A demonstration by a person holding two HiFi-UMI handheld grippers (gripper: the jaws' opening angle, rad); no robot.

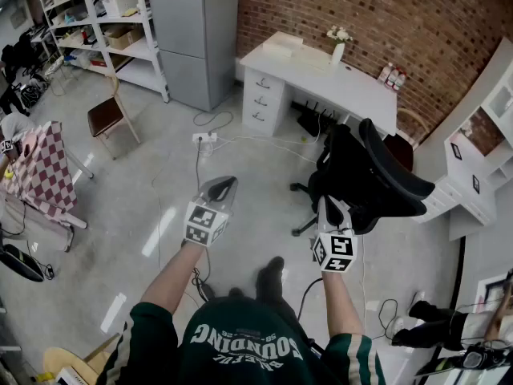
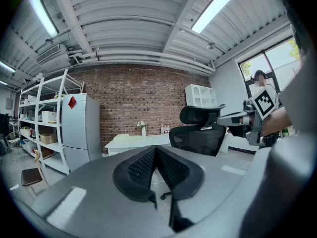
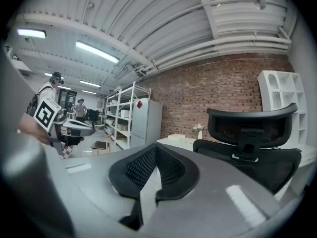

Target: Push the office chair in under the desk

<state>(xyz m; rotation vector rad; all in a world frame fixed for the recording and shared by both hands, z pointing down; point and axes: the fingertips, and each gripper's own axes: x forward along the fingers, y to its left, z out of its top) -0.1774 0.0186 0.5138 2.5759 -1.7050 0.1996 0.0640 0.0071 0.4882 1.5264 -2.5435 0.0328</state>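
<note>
The black mesh office chair stands turned away from the white desk, a short way out from its front on the grey floor. My right gripper is shut and empty, level, right behind the chair's backrest; I cannot tell whether it touches it. My left gripper is also shut and empty, held over bare floor to the left of the chair. In the left gripper view the chair and desk lie ahead of the closed jaws.
A grey refrigerator and white shelving stand at the back left. A wooden chair, a power strip with cables and a checkered table are on the left. A white cabinet flanks the desk on the right.
</note>
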